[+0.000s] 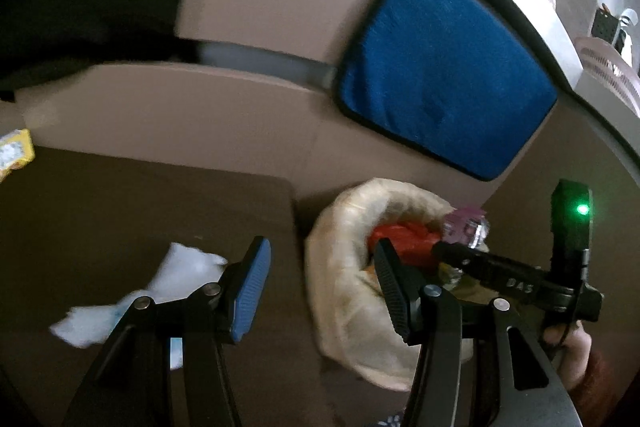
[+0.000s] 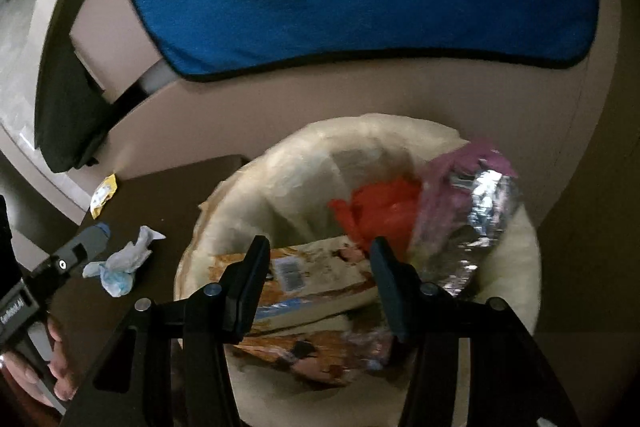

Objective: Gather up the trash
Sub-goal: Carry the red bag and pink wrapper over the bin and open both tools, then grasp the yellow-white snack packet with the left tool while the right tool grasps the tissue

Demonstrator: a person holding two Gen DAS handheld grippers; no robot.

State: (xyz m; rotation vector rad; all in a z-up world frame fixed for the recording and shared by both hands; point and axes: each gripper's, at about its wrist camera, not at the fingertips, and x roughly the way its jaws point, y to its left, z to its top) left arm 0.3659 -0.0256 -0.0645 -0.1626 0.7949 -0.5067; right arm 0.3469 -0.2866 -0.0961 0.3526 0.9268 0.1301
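Observation:
A cream trash bag (image 2: 304,163) stands open beside the dark table (image 2: 168,195). Inside lie a red wrapper (image 2: 380,211), a pink and silver foil wrapper (image 2: 476,207) and an orange printed packet (image 2: 316,279). My right gripper (image 2: 320,287) hovers open above the bag's mouth, with nothing between its fingers. My left gripper (image 1: 322,287) is open and empty over the table's right edge. A crumpled white tissue (image 1: 172,283) lies on the table just left of it. A small yellow packet (image 2: 103,195) sits at the table's far edge. The bag (image 1: 352,223) and the right gripper (image 1: 448,255) show in the left wrist view.
A beige sofa (image 1: 200,99) runs behind the table and bag, with a blue cushion (image 1: 440,79) on its seat and a black cloth (image 2: 68,107) draped over its left part. A grey ledge (image 1: 560,7) with small items is at the far right. A hand (image 2: 56,367) holds the left gripper.

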